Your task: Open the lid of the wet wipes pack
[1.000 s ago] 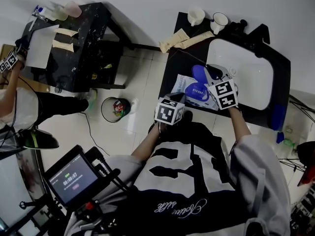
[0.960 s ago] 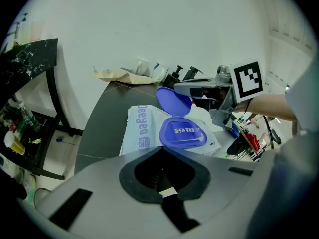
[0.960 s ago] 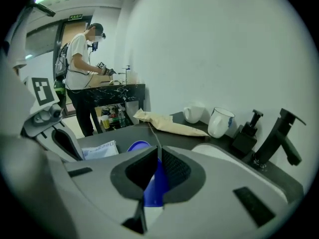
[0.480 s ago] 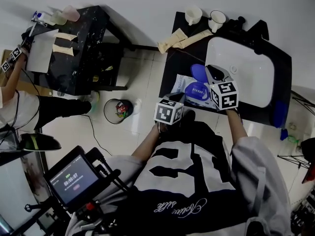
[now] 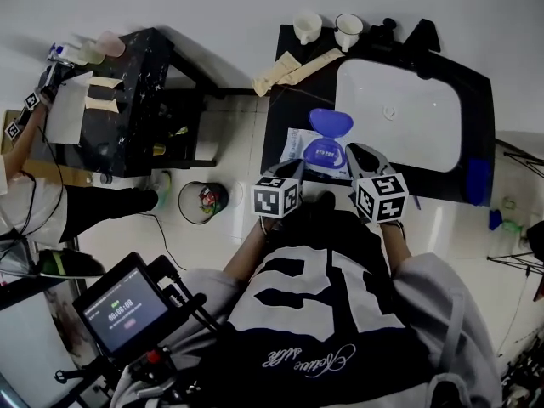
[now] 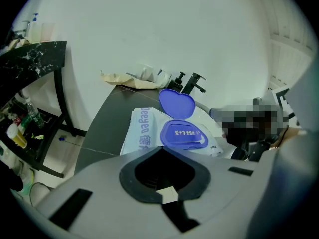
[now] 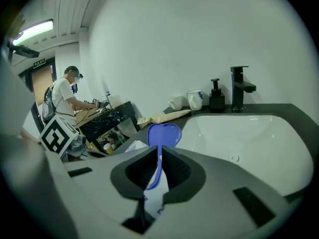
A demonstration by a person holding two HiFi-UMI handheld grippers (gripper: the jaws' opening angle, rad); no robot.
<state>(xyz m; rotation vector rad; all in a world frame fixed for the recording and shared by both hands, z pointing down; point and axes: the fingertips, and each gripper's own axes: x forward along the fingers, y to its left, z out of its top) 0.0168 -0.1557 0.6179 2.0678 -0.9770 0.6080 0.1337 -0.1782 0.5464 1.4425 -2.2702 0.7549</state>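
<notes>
The wet wipes pack point(image 5: 310, 150) lies on the dark counter point(image 5: 276, 117) left of the sink. Its blue lid point(image 5: 330, 124) stands flipped up and open at the far end of the blue frame point(image 6: 183, 135). My left gripper point(image 5: 293, 170) sits at the pack's near edge point(image 6: 144, 128) with its jaws closed together and a white bit showing between them. My right gripper point(image 5: 357, 153) hangs by the pack's right side, clear of the lid. Its jaws stand a narrow slit apart, and nothing is between them. The lid point(image 7: 162, 133) only shows through that slit.
A white sink point(image 5: 399, 113) with a black tap point(image 7: 241, 86) fills the counter's right part. Two cups point(image 5: 306, 25) and beige paper point(image 5: 285, 68) lie at the back. A black marbled table point(image 5: 127, 83), a bin point(image 5: 202, 201) and another person point(image 7: 65, 96) are to the left.
My right gripper has drawn back from the lid toward my body and rolled. The lid stays up. My left gripper has kept its place at the pack's near edge.
</notes>
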